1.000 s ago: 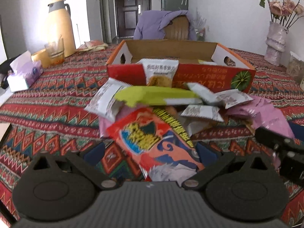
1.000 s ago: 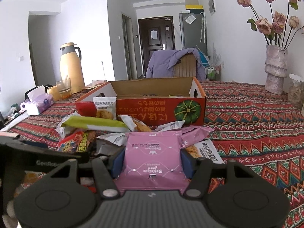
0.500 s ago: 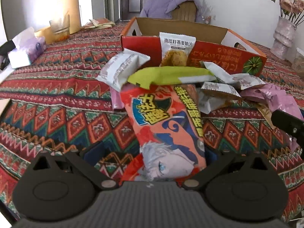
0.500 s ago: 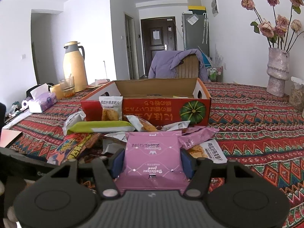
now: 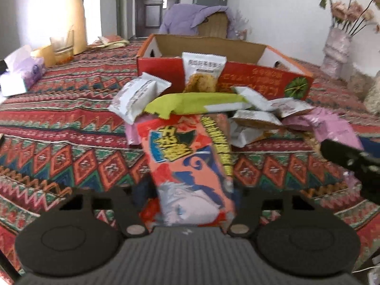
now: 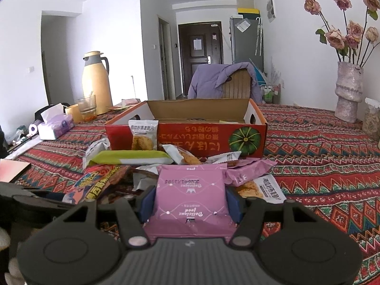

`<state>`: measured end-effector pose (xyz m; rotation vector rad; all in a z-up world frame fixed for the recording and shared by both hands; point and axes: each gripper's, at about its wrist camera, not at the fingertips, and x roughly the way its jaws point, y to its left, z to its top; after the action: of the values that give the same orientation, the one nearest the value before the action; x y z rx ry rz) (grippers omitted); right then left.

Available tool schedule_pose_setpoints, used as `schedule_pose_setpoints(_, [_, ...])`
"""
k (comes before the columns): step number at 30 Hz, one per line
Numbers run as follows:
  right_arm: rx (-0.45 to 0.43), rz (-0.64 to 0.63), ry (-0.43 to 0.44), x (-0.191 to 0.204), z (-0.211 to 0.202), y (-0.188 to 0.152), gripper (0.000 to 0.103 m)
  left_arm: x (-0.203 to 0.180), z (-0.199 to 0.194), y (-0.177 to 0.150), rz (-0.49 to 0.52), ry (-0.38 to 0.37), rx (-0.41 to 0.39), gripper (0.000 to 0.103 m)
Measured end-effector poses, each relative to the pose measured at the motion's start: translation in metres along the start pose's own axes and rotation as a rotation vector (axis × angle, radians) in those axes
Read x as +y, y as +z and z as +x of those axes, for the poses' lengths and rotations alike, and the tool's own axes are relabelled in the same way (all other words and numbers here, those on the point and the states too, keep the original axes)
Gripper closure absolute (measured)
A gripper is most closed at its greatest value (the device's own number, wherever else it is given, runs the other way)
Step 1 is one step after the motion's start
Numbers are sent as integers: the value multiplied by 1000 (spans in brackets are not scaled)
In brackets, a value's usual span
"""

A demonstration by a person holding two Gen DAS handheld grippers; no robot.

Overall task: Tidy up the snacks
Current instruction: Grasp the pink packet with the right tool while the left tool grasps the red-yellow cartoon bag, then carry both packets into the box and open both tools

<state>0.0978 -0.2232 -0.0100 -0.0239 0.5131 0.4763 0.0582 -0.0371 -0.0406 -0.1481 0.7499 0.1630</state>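
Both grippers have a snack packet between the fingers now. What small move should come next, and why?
Probably lift the left gripper, whose jaws have just been closing on the orange packet, toward the open box. The right gripper already clamps the pink packet.

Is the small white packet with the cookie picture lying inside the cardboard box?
No. In the right wrist view the white packet stands outside, leaning against the red front wall of the cardboard box.

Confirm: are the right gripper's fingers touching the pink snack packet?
Touching. The right wrist view shows the fingers pressed against both sides of the pink snack packet, no gap on either side.
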Motion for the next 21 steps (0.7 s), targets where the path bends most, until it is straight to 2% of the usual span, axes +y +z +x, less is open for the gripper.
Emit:
schedule_pose_setpoints(11, [-2, -1, 0, 0, -1, 0, 42, 7, -10, 0, -9, -51, -45, 55])
schedule_pose_setpoints(21, [-11, 0, -3, 1, -6, 1, 42, 5, -33, 4, 21, -104, -141, 56])
